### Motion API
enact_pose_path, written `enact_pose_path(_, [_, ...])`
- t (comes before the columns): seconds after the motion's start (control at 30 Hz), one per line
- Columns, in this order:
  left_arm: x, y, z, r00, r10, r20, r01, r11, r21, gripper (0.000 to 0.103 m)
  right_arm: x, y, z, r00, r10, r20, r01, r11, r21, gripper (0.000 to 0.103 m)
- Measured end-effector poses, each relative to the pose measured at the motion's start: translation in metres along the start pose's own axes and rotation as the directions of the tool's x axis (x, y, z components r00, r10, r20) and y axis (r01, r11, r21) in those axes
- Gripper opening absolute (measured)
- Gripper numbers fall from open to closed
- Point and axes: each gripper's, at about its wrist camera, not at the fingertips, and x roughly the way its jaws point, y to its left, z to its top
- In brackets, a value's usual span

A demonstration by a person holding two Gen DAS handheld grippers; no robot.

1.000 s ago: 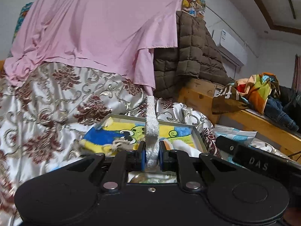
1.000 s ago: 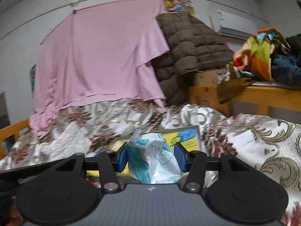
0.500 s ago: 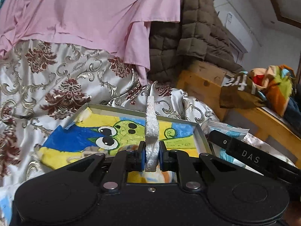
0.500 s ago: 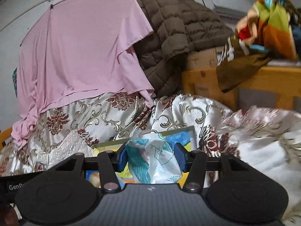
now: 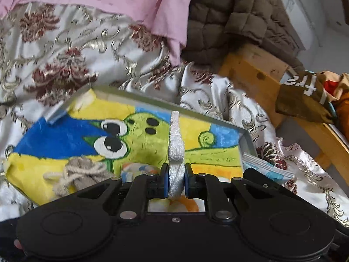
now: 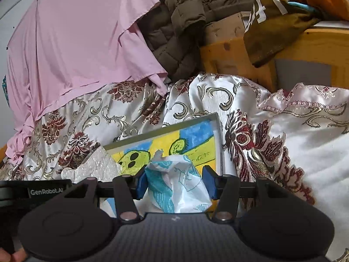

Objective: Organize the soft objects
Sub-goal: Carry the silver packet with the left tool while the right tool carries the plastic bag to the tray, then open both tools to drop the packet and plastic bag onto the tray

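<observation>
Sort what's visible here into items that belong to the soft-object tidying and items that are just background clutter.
Job items:
- left gripper, shut on white foam piece
- right gripper, holding tissue pack
- tray lined with frog towel
- beige knit pouch in the tray

Just lying about:
- pink sheet
- brown quilted jacket
- floral bedspread
- wooden frame

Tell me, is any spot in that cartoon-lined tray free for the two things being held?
Yes: the tray's far half, around the frog face, looks bare. Its near-left corner is crowded by a knotted beige cloth.
</observation>
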Motion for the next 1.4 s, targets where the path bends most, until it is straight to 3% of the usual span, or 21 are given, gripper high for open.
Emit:
enact_pose_path(0.27, [0.001, 0.005, -0.002, 0.999, 0.024, -0.023, -0.025, 0.999, -0.023, 0.015, 0.006, 0.005, -0.003, 0.999, 0.000, -0.035, -0.001, 1.000, -0.017, 0.063])
enact_pose_path(0.47, [-0.003, 0.003, -0.004, 0.998, 0.055, -0.007, -0.055, 0.998, 0.028, 0.019, 0.008, 0.009, -0.005, 0.999, 0.012, -0.050, -0.013, 1.000, -0.029, 0.069])
enact_pose_path(0.63, [-0.009, 0.008, -0.003, 0.998, 0.060, 0.010, -0.060, 0.998, 0.007, 0.032, 0.004, 0.010, -0.002, 0.999, 0.022, -0.045, -0.024, 0.999, -0.032, 0.081])
enact_pose_path(0.9, [-0.033, 0.011, -0.003, 0.991, 0.104, 0.083, -0.105, 0.994, 0.008, 0.068, -0.018, 0.017, 0.007, 1.000, 0.007, -0.020, -0.009, 0.997, -0.070, 0.090])
enact_pose_path(1.1, [-0.066, 0.017, -0.003, 0.983, 0.127, 0.134, -0.123, 0.992, -0.034, 0.084, -0.046, 0.023, 0.013, 1.000, 0.019, 0.012, -0.018, 0.998, -0.058, 0.097])
enact_pose_path(1.4, [-0.128, 0.020, -0.008, 0.969, 0.132, 0.207, -0.121, 0.991, -0.064, 0.097, -0.101, 0.039, 0.012, 0.997, 0.034, 0.067, -0.028, 0.996, -0.087, 0.103])
